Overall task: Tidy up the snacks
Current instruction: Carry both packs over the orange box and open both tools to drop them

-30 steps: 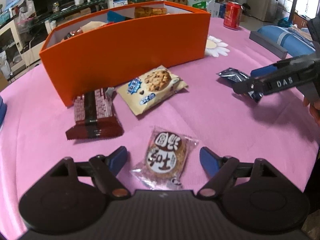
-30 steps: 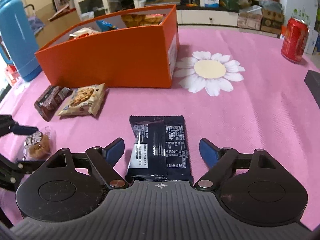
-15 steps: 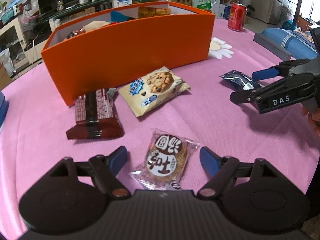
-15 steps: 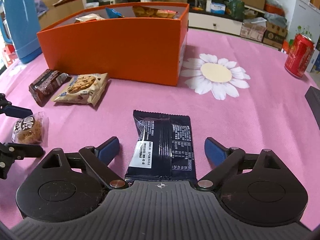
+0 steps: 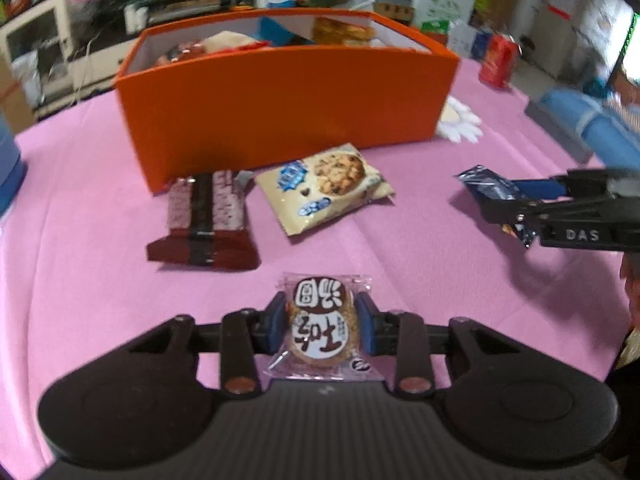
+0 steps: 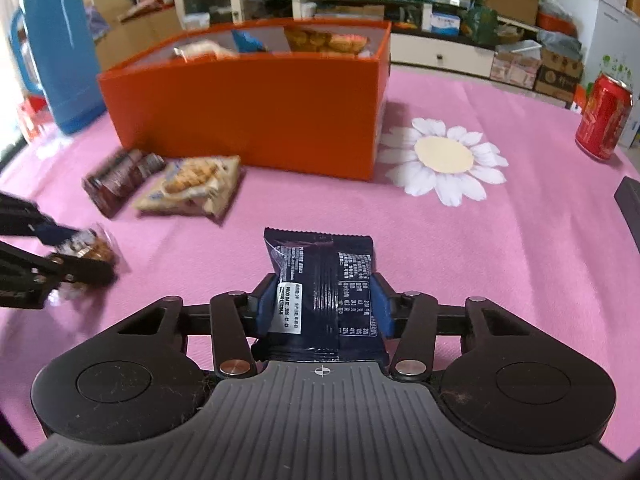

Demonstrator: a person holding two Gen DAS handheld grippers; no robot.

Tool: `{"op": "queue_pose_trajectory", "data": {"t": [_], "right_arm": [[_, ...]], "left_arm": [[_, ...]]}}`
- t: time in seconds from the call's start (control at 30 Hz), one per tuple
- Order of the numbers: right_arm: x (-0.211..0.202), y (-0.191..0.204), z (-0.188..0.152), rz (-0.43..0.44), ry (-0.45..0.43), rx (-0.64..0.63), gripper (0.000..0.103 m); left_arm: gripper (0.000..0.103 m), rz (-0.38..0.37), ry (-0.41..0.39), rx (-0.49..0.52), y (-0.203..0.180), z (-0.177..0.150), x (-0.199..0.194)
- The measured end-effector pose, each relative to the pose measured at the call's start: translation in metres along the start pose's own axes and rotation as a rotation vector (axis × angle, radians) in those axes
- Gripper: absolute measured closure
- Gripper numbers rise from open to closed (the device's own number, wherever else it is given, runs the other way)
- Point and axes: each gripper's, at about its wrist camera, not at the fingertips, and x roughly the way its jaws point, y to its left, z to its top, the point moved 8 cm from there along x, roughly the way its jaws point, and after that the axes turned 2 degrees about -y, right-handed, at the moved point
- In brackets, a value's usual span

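My left gripper [image 5: 321, 324] is shut on a round cookie in a clear wrapper [image 5: 320, 328] and holds it above the pink tablecloth. My right gripper [image 6: 323, 304] is shut on a dark blue snack packet [image 6: 324, 296], also lifted. The orange box [image 5: 288, 108] with several snacks inside stands at the back; it also shows in the right wrist view [image 6: 248, 112]. A chocolate-chip cookie pack [image 5: 324, 192] and a dark red wafer pack [image 5: 204, 220] lie in front of the box. The right gripper [image 5: 516, 206] with its packet shows at the right of the left wrist view.
A red can [image 6: 604, 116] stands at the far right. A blue thermos [image 6: 60, 48] stands left of the box. A daisy-shaped mat [image 6: 444, 160] lies right of the box. A dark flat object [image 6: 628, 208] lies at the right edge.
Both grippers closed: the left on the round cookie, the right on the dark blue packet. Both snacks have risen off the cloth and the views have moved toward the box.
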Motion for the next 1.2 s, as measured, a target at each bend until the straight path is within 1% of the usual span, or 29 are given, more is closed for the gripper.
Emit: {"op": "queue_pose_trajectory", "data": {"t": [0.1,0.17,0.27,0.4,0.53,0.67,0.73,0.8,0.87,0.93,1.0,1.03,1.07,1.13,1.2], "right_arm": [[-0.017,-0.004,0.012,0.010,-0.058,0.033,0.072],[-0.028,-0.006,0.025,0.031,-0.110,0.077,0.072],[-0.043,-0.007,0.049,0.043,-0.188,0.115,0.072],[-0.049,-0.003,0.074,0.049,-0.249,0.135,0.072],[-0.043,-0.001,0.115,0.053,-0.299,0.146,0.072],[-0.015,-0.001,0.167,0.055,-0.333,0.160,0.072],[0.007,-0.001,0.187,0.068,-0.341,0.191,0.072],[0.036,-0.001,0.200,0.087,-0.327,0.221,0.072],[0.061,-0.001,0.205,0.073,-0.307,0.232,0.073],[0.086,0.000,0.207,0.045,-0.278,0.212,0.073],[0.104,0.001,0.206,0.018,-0.249,0.194,0.073],[0.114,0.000,0.204,0.022,-0.234,0.208,0.072],[0.119,0.001,0.203,0.019,-0.239,0.212,0.072],[0.124,0.003,0.203,-0.017,-0.240,0.167,0.072],[0.126,0.004,0.204,-0.025,-0.240,0.164,0.071]], "left_arm": [[0.070,-0.008,-0.049,-0.069,0.008,0.010,-0.018],[0.070,-0.014,-0.108,-0.111,0.012,0.025,-0.033],[0.070,-0.019,-0.177,-0.159,0.016,0.050,-0.044],[0.070,-0.024,-0.223,-0.191,0.021,0.087,-0.048],[0.070,0.009,-0.277,-0.197,0.029,0.133,-0.043],[0.070,0.004,-0.297,-0.228,0.037,0.174,-0.019],[0.070,0.004,-0.298,-0.242,0.044,0.192,-0.003],[0.070,0.023,-0.306,-0.251,0.050,0.205,0.014],[0.070,0.040,-0.309,-0.260,0.056,0.211,0.030],[0.070,0.044,-0.293,-0.275,0.062,0.210,0.046],[0.070,0.029,-0.266,-0.312,0.066,0.205,0.062],[0.070,0.020,-0.262,-0.314,0.066,0.201,0.068],[0.070,0.015,-0.261,-0.306,0.063,0.199,0.073],[0.070,0.025,-0.264,-0.276,0.059,0.198,0.074],[0.067,0.035,-0.266,-0.256,0.056,0.197,0.074]]}}
